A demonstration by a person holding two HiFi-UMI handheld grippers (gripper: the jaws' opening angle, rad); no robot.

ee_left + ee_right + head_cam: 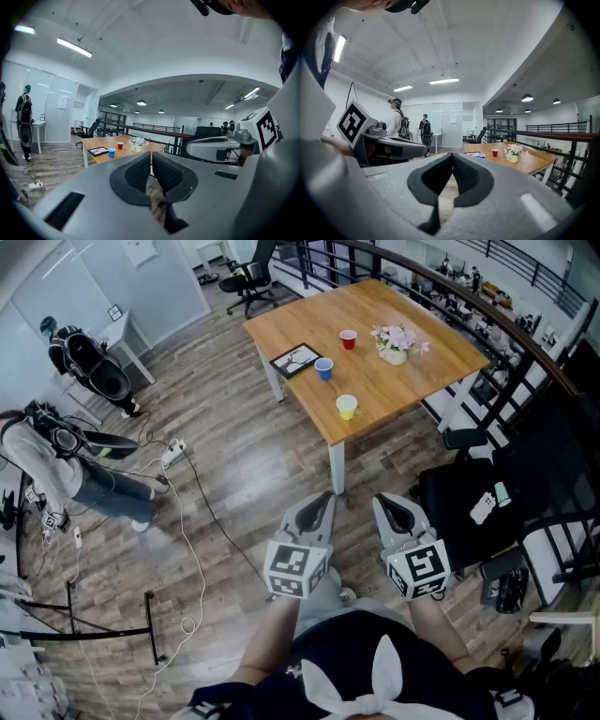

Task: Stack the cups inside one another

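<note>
Three cups stand apart on the wooden table (412, 381): a red cup (348, 338) at the back, a blue cup (324, 368) in the middle and a yellow cup (347, 407) near the front edge. In the head view both grippers hover over the floor, well short of the table. My left gripper (322, 500) is shut with nothing in it, and so is my right gripper (391, 503). In the left gripper view the left gripper (150, 156) points toward the blue cup (111, 152) and red cup (120, 146). Past the right gripper (453, 157) in its own view lie the red cup (495, 152) and blue cup (481, 155).
A vase of flowers (398, 343) and a black framed tablet (295, 360) also sit on the table. A railing (525, 343) runs behind it and a black chair (469, 502) stands at the right. Two people (66, 456) stand at the left, with cables and a power strip (173, 454) on the floor.
</note>
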